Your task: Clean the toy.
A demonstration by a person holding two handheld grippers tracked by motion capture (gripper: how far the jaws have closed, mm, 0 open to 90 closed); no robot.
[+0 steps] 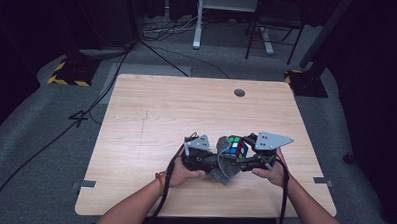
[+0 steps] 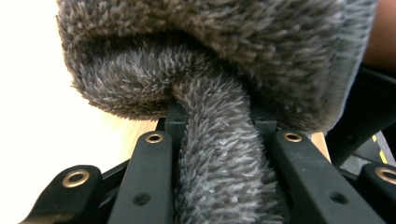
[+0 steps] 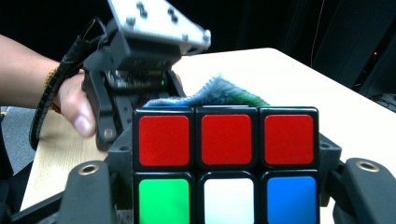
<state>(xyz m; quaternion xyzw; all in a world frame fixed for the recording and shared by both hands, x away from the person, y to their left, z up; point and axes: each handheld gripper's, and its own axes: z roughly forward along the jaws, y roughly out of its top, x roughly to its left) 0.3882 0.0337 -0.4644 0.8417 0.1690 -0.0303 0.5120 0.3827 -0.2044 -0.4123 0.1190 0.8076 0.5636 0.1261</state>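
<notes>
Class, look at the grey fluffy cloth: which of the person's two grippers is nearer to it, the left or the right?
Left. The left gripper is shut on the grey cloth, pinching a fold between its jaws. The right gripper grips the puzzle cube beside it, with the cloth lying against the cube.

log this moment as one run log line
left gripper: shut on grey cloth | right gripper: shut on puzzle cube | cloth against cube
</notes>
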